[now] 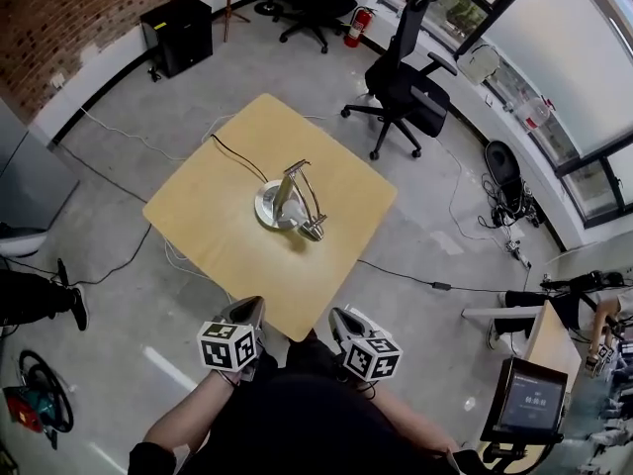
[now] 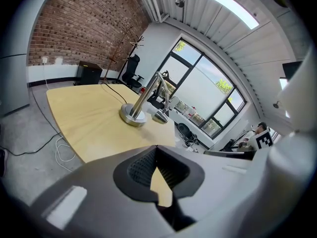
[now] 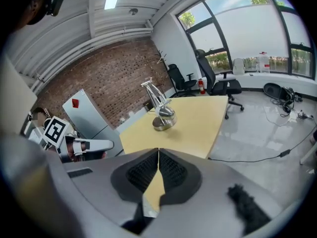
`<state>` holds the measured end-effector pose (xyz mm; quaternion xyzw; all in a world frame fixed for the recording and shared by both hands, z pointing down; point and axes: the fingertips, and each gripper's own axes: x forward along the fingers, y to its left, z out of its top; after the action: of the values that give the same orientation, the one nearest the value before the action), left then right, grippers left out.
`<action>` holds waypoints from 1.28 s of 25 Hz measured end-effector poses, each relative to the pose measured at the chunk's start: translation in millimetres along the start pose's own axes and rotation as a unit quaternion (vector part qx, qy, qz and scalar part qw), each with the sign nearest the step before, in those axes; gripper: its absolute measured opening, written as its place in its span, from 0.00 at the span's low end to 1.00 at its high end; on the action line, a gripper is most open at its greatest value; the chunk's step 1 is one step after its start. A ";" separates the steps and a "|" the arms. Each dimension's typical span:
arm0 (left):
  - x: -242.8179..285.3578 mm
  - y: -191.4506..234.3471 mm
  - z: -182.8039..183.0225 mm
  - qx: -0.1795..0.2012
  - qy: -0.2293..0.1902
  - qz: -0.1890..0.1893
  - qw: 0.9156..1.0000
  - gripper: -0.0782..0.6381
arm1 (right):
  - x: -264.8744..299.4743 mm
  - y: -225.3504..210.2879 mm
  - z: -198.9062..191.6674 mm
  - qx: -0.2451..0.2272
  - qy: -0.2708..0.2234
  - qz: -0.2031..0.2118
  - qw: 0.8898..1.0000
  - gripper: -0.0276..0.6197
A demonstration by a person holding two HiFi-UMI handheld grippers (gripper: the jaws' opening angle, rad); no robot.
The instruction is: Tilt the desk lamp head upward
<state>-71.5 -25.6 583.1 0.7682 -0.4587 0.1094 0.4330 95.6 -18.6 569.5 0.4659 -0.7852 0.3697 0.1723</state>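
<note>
The left gripper [image 1: 249, 308] and right gripper [image 1: 339, 317] hover clenched and empty at six o'clock. The desk lamp [image 1: 290, 202], head apparently drooped, stands untouched at twelve.

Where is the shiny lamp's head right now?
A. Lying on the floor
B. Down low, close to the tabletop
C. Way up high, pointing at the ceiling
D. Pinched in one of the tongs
B: the lamp head hangs low beside its round base on the wooden table, while the left tongs and right tongs are shut on nothing, well short of it.
</note>
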 end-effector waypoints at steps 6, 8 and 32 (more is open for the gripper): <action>7.7 11.0 33.8 -0.012 -0.030 0.049 0.998 0.12 | 38.3 -8.6 42.5 -0.022 0.006 0.049 0.999 0.05; 16.8 13.8 46.0 -0.013 -0.036 0.065 0.997 0.12 | 50.5 -13.0 56.8 -0.030 0.009 0.071 0.997 0.05; 109.9 66.6 103.6 0.231 0.008 0.159 0.960 0.22 | 187.7 -62.7 183.2 -0.111 0.054 0.292 0.948 0.26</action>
<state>-87.5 -185.6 620.6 0.7633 -0.5337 0.2862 0.2249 68.0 -286.2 589.1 0.1736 -0.9126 0.3387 0.1495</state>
